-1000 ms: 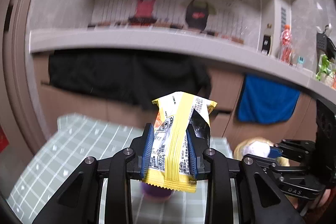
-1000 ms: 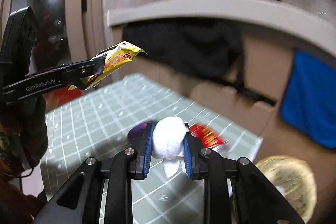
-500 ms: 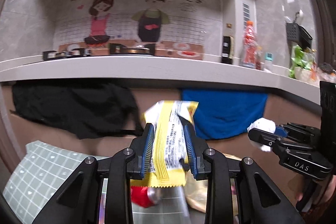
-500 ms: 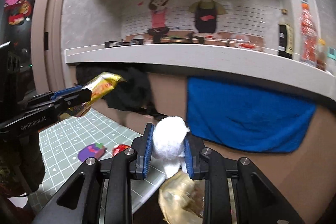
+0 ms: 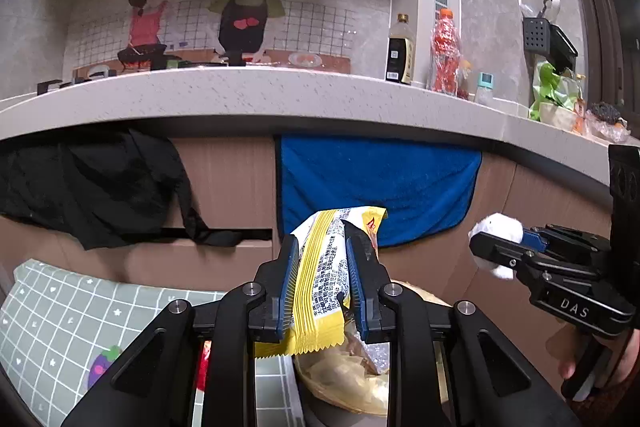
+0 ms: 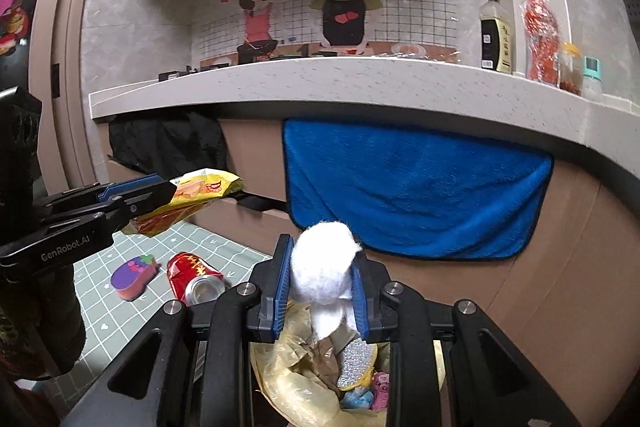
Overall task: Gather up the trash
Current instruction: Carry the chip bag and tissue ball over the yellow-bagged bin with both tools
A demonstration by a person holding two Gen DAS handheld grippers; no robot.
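Note:
My left gripper [image 5: 320,267] is shut on a yellow snack wrapper [image 5: 320,291], held upright above the near rim of a bin lined with a yellowish bag [image 5: 344,383]. My right gripper [image 6: 320,275] is shut on a white crumpled tissue ball [image 6: 322,267], held over the same bin [image 6: 296,387], which holds several scraps. The right gripper also shows at the right of the left wrist view [image 5: 496,247], the left gripper at the left of the right wrist view [image 6: 160,195]. A red crushed can [image 6: 192,275] and a purple eggplant-shaped item [image 6: 134,271] lie on the green checked mat [image 6: 104,311].
A stone counter [image 5: 280,99] runs across above, with bottles [image 5: 444,51] on it. A blue towel [image 6: 408,195] and a black cloth [image 5: 92,183] hang on the cabinet front behind the bin. The mat's edge ends just left of the bin.
Both grippers have swung right from over the mat to over the bin, still holding the wrapper and the tissue. The can and purple item now lie to the left.

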